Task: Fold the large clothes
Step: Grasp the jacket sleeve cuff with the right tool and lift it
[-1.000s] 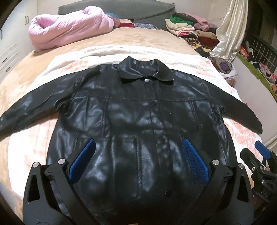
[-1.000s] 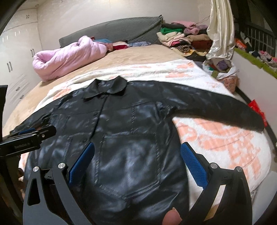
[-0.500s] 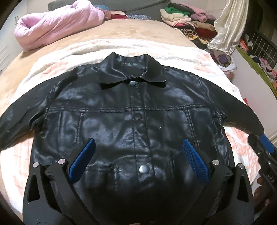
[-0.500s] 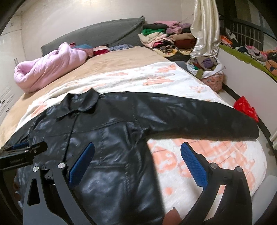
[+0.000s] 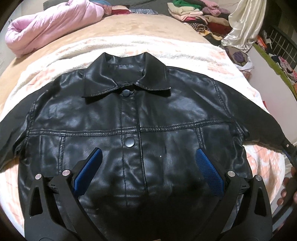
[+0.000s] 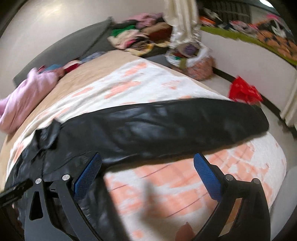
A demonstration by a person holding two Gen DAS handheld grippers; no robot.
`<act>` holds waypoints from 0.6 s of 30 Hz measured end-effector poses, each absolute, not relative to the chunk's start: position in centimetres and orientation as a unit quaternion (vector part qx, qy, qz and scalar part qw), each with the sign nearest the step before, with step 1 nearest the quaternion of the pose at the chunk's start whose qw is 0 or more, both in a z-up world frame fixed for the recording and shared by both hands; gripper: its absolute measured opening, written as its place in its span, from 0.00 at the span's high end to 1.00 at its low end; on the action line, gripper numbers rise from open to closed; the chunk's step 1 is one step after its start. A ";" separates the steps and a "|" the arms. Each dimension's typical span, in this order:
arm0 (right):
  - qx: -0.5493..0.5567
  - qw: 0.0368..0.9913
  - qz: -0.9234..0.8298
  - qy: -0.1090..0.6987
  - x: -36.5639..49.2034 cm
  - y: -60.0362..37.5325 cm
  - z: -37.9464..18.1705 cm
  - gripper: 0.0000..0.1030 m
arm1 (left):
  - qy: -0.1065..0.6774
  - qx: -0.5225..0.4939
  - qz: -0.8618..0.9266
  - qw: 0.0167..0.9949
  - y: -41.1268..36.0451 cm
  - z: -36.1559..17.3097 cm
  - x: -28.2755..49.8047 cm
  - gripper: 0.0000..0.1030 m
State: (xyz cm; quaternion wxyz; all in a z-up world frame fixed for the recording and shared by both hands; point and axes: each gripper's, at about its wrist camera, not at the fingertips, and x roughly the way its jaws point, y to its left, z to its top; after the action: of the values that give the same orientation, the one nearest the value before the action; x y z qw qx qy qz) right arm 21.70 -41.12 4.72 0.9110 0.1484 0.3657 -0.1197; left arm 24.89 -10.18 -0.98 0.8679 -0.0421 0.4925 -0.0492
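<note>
Two grippers hang over the bed, both with fingers spread wide and holding nothing. Your left gripper point(image 5: 148, 166) is above the buttoned chest of the black leather jacket point(image 5: 133, 118), which lies face up on the white-and-peach blanket point(image 5: 185, 48). Your right gripper point(image 6: 147, 172) hovers near the jacket's outstretched sleeve point(image 6: 167, 126). Far left lies a pink quilt point(image 5: 52, 24); far right, piled clothes point(image 5: 194, 13), a cream curtain point(image 5: 243, 22), a red bag point(image 6: 243, 91).
</note>
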 end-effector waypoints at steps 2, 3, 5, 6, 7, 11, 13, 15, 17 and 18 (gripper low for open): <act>0.175 0.902 -0.142 0.368 22.1 -43.3 4.0 0.04 | 0.495 -0.041 -0.046 0.867 -10.3 -1.3 25.5 0.09; 0.190 0.898 -0.151 0.367 22.2 -44.4 3.6 0.04 | 0.496 -0.041 -0.047 0.866 -10.4 -1.5 25.8 0.09; 0.214 0.887 -0.175 0.370 22.5 -46.4 2.9 0.04 | 0.500 -0.041 -0.050 0.863 -10.6 -1.8 26.3 0.09; 0.225 0.882 -0.185 0.370 22.6 -47.3 2.5 0.04 | 0.502 -0.041 -0.052 0.862 -10.7 -2.0 26.5 0.09; 0.236 0.876 -0.195 0.372 22.6 -48.1 2.2 0.04 | 0.504 -0.042 -0.053 0.861 -10.7 -2.1 26.8 0.09; 0.302 0.850 -0.236 0.361 22.6 -52.5 0.7 0.04 | 0.505 -0.043 -0.051 0.860 -10.9 -2.6 27.6 0.09; 0.329 0.840 -0.245 0.354 22.6 -54.0 0.0 0.04 | 0.505 -0.046 -0.052 0.860 -11.0 -2.6 28.0 0.09; 0.354 0.827 -0.256 0.353 22.7 -55.6 -0.8 0.04 | 0.505 -0.046 -0.053 0.860 -11.2 -2.6 28.3 0.09; 0.383 0.815 -0.258 0.350 22.8 -57.0 -1.7 0.04 | 0.504 -0.045 -0.054 0.861 -11.5 -2.6 28.7 0.09; 0.402 0.808 -0.256 0.347 22.8 -57.7 -2.2 0.04 | 0.504 -0.046 -0.055 0.861 -11.6 -2.6 28.9 0.09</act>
State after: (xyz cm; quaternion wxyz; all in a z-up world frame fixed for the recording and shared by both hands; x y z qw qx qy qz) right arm 22.77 -57.72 -2.23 0.8076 0.4023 0.3467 -0.2564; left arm 28.85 -11.65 -2.64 0.8606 -0.0456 0.5043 -0.0549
